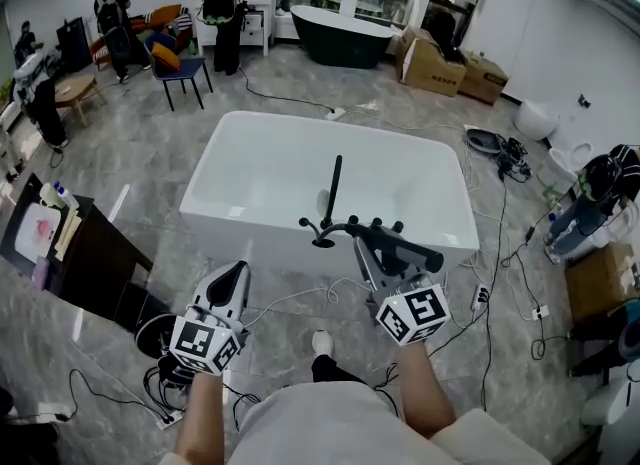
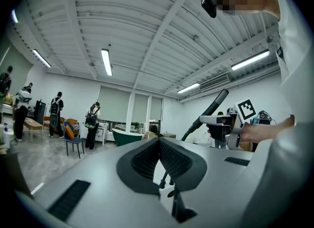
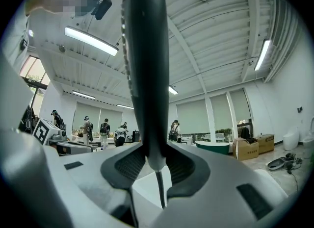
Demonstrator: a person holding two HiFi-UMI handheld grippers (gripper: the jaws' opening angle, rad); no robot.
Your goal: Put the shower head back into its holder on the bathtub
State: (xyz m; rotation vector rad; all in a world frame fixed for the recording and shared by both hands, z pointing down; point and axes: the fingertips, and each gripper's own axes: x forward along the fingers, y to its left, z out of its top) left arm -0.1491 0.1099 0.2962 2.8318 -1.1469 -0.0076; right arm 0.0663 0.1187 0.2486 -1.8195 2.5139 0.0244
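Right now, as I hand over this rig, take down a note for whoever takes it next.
Right gripper: shut on the shower head, which it holds upright by the tub's near rim.
Left gripper: shut, empty, beside it.
Black fittings sit on that rim; the holder is presumably among them.
Done: head in hand.
Left: lower it into the holder, then let go.

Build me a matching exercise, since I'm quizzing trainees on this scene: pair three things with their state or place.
Things:
1. black wand-shaped shower head
2. left gripper
3. dark oval bathtub

States or places:
A. at the far end of the room
B. jaws together, nothing between them
C. clamped in the right gripper

Pairs: 1-C, 2-B, 3-A.
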